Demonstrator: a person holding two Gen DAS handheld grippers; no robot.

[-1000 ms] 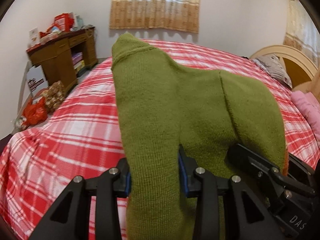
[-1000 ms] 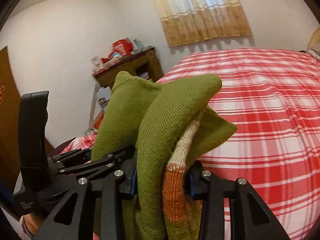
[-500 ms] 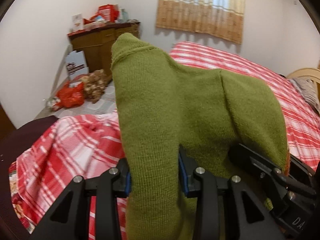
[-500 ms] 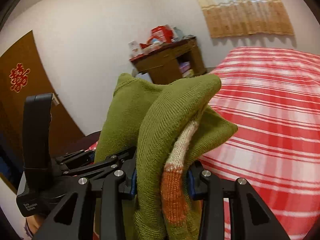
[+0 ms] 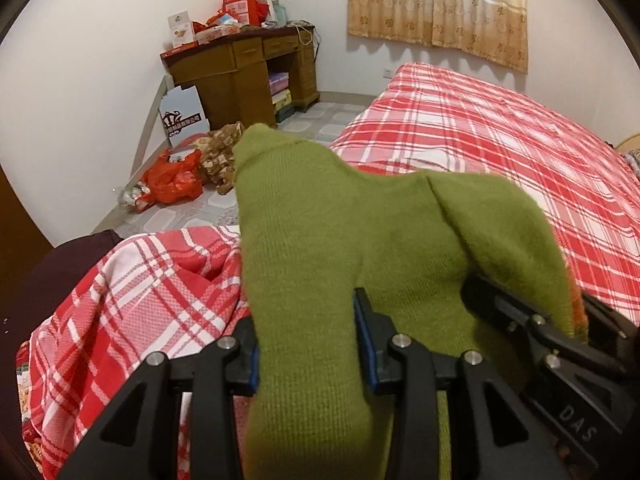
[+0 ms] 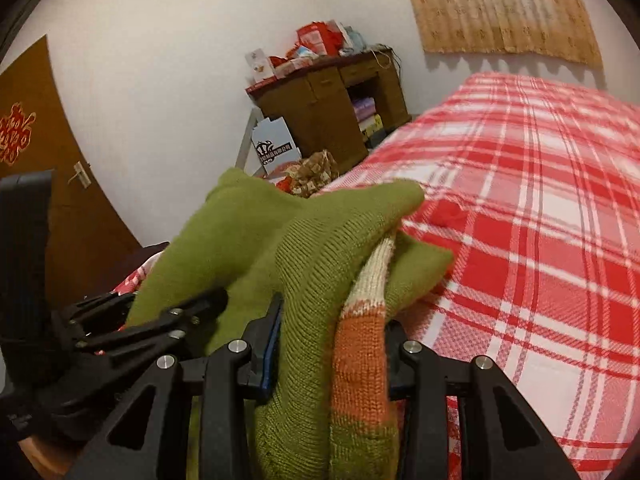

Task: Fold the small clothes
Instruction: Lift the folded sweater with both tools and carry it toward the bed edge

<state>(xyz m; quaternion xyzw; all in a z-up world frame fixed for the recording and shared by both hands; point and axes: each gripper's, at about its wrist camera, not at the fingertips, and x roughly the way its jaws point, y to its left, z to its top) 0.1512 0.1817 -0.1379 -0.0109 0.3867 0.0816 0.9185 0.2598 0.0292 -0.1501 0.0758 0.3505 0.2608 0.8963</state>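
Jaws of both grippers are staying closed on the same green knitted garment (image 5: pixel 320 240), and neither pair has let go or shifted its grip during the last second. On the left gripper (image 5: pixel 306 344) the blue pads are pressing a thick bunch of the green knit from both sides. On the right gripper (image 6: pixel 332 344) the jaws are pinching a folded edge where an orange and cream striped band (image 6: pixel 360 320) is showing between two green layers. The two grippers are sitting very close together, so the garment is bunching up between them instead of hanging open.

What is changing is the background behind the cloth. Earlier the plaid bed filled the whole view; now both cameras are looking over the near corner of the bed (image 5: pixel 500 128), where the red and white sheet is wrinkling (image 5: pixel 160 280), and past it the floor is appearing with a red plastic bag (image 5: pixel 172 178). Farther away a wooden desk (image 5: pixel 240 72) is standing against the wall, beside the curtain (image 5: pixel 440 4).

I am judging that the hands are carrying the garment sideways and a little downward toward the bed corner. The garment is not yet lying on the bed, so it seems that the folding itself is still to come, after spreading it flat
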